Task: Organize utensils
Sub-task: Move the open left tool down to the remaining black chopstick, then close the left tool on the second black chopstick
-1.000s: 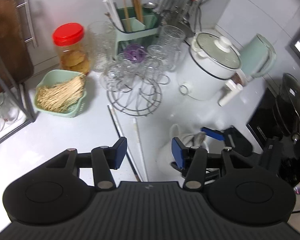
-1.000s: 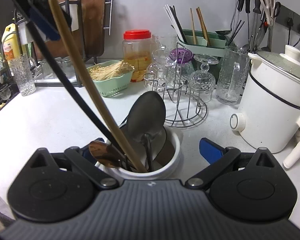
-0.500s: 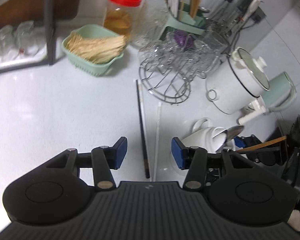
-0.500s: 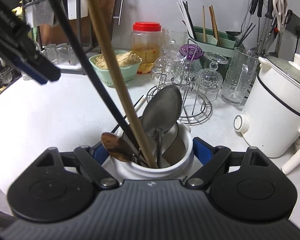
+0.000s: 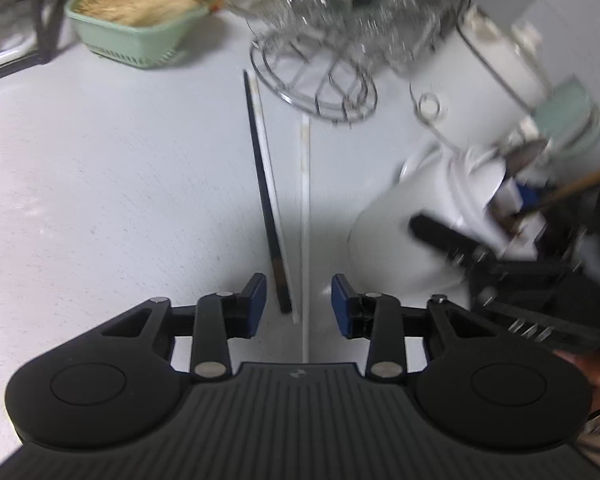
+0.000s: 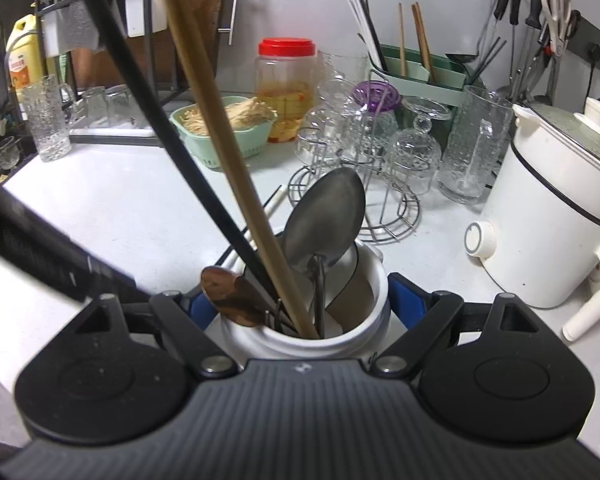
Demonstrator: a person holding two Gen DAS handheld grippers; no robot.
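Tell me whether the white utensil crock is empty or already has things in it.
Not empty: the white crock holds a metal spoon, a wooden stick and a black chopstick.

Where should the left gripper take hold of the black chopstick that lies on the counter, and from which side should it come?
Probably at the near end of the black chopstick, from above. It lies flat on the counter, lengthwise toward the camera, so the left gripper can straddle it crosswise. A white chopstick touches its right side, and another white one lies nearby, so all three may come up together.
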